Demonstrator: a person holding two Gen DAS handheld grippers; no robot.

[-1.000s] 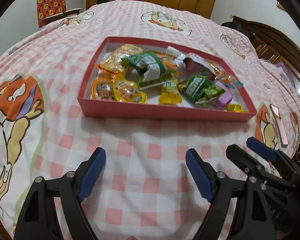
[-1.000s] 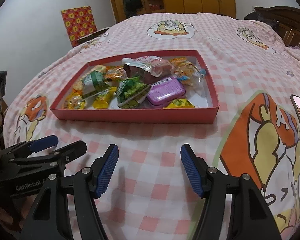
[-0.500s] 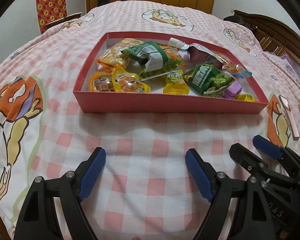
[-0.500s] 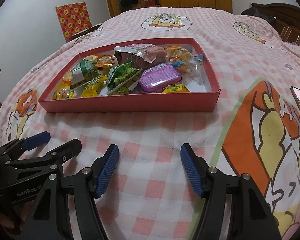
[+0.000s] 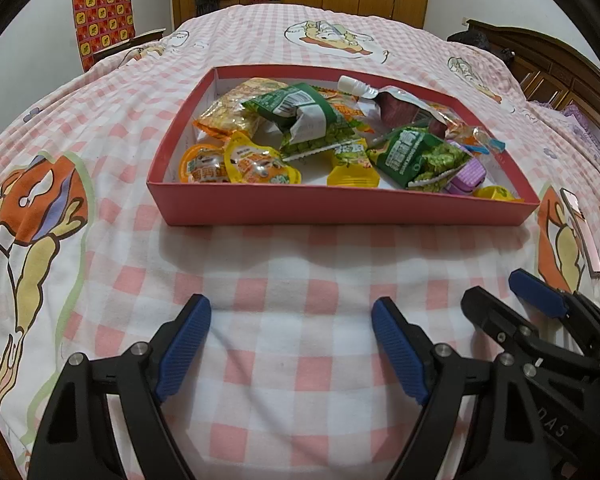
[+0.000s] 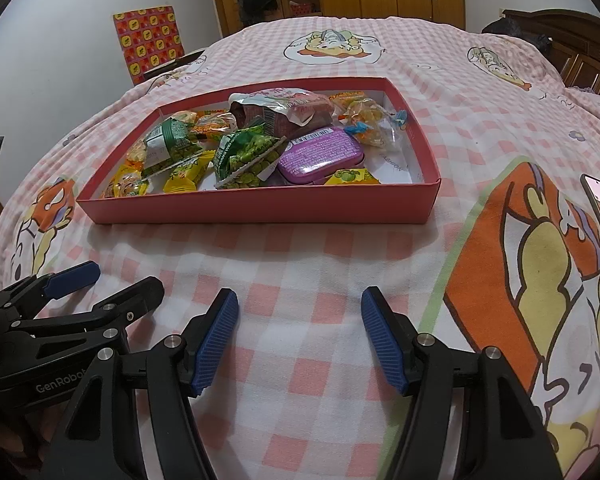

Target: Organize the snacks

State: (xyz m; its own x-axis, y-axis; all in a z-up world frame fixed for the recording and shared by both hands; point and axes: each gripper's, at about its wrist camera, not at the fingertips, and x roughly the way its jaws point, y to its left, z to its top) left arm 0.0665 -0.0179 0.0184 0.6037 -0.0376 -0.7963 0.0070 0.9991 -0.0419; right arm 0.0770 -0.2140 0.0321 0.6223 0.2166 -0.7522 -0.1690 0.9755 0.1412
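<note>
The red tray [image 5: 340, 210] lies on the checked bedspread [image 5: 300, 280] straight ahead of both grippers, long axis crosswise to them. The left gripper [image 5: 290, 344] and right gripper [image 6: 298, 338] hover short of the tray's near wall, both spread wide and empty. Inside the tray, mixed snack packets overlap; the purple tin [image 6: 320, 156] sits toward its right end, nearer the right gripper

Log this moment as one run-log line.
stage: approach | left tool: open, empty | right tool: open, empty | snacks: all in red box on bed
</note>
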